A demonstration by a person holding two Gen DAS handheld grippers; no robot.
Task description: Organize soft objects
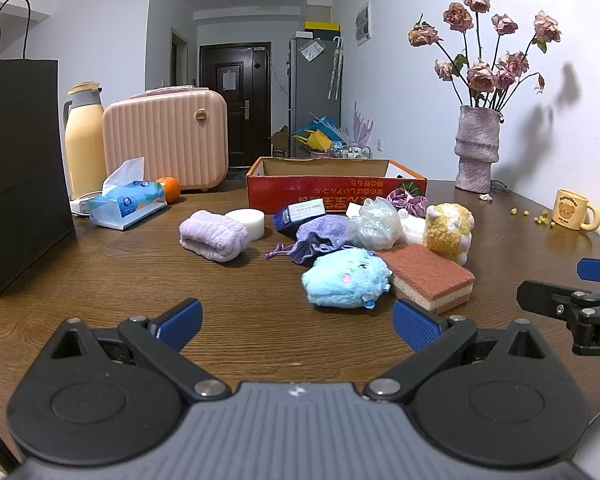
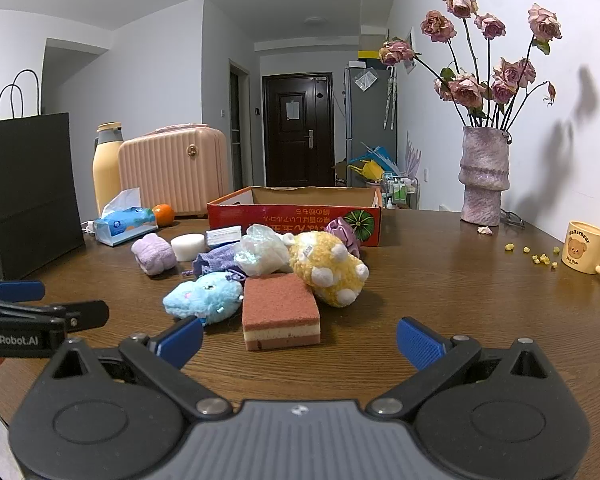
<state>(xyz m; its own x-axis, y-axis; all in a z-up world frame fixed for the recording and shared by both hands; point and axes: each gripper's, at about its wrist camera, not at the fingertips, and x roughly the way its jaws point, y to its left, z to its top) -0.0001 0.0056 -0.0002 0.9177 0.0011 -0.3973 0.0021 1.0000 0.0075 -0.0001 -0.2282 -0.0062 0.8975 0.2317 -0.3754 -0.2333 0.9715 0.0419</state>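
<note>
Both grippers gape wide, empty: left gripper (image 1: 298, 326) marked "GenRobot.AI", right gripper (image 2: 300, 338) beside it. Soft objects cluster before the red box (image 2: 296, 216): blue plush (image 2: 204, 296), layered sponge (image 2: 280, 310), yellow plush (image 2: 328, 268). Right of the box, a mug (image 2: 586, 248) reads "Butterbear".

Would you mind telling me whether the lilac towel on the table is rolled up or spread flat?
Rolled up: the lilac towel sits as a compact bundle beside the white sponge.
</note>
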